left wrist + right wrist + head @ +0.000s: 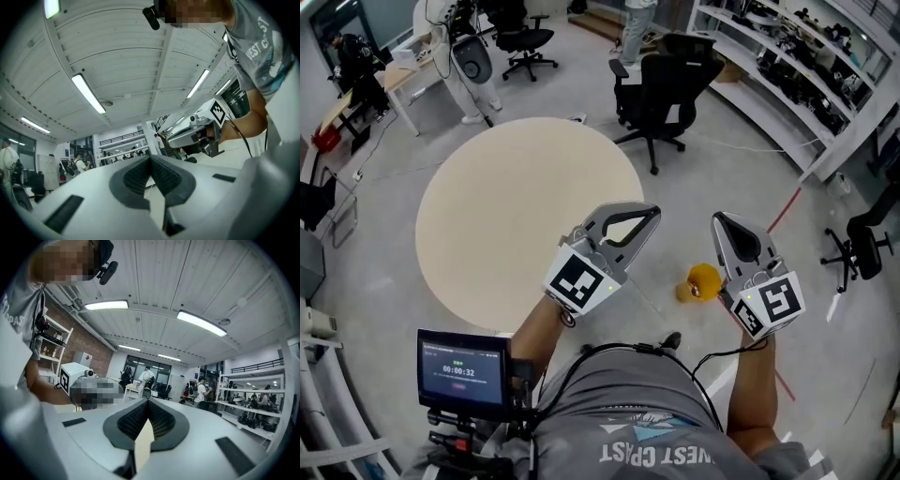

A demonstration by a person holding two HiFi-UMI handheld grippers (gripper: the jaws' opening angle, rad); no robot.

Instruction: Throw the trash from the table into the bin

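Note:
The round beige table (pixel 525 216) stands ahead and to my left, and no trash shows on it or in either gripper. My left gripper (pixel 653 213) is held up over the table's right edge, jaws together with nothing between them; its tips (pixel 150 157) meet against the ceiling. My right gripper (pixel 718 218) is raised beside it over the floor, also shut and holding nothing (pixel 147 401). A yellow object (pixel 703 280) lies on the floor between the two grippers, partly hidden; I cannot tell what it is.
A black office chair (pixel 661 89) stands just beyond the table, another (pixel 525 42) farther back. White shelving (pixel 787 66) lines the right side. A small screen with a timer (pixel 464 370) sits at my lower left. A person (pixel 633 28) stands at the back.

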